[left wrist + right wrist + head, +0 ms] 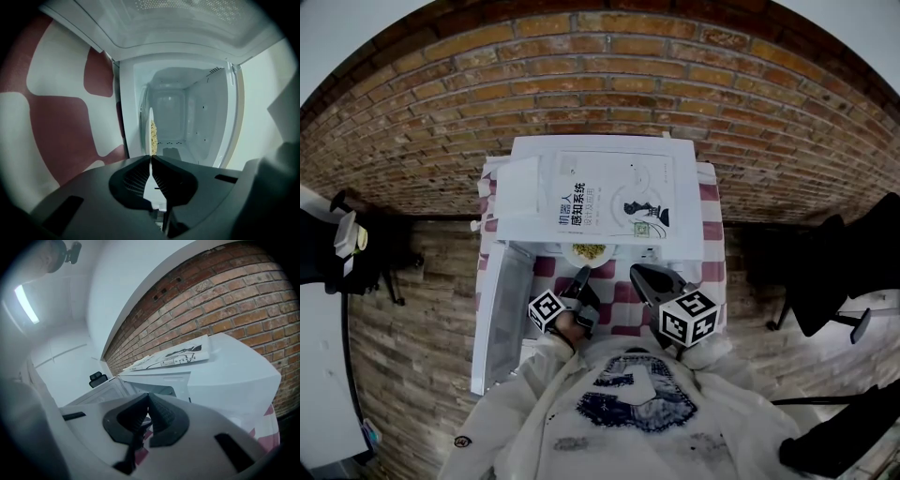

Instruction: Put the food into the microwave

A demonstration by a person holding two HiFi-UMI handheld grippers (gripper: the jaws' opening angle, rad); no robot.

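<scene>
Pinched rim of round white plate of yellow food in left gripper, squarely facing open mouth of white microwave, with right gripper shut, empty.

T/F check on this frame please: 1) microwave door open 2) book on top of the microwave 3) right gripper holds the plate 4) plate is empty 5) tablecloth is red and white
1. The microwave door is open. True.
2. A book lies on top of the microwave. True.
3. The right gripper holds the plate. False: the left gripper is clamped on the plate's rim; the right gripper's jaws are together with nothing between them.
4. The plate is empty. False: it carries yellowish food.
5. The tablecloth is red and white. True.
</scene>
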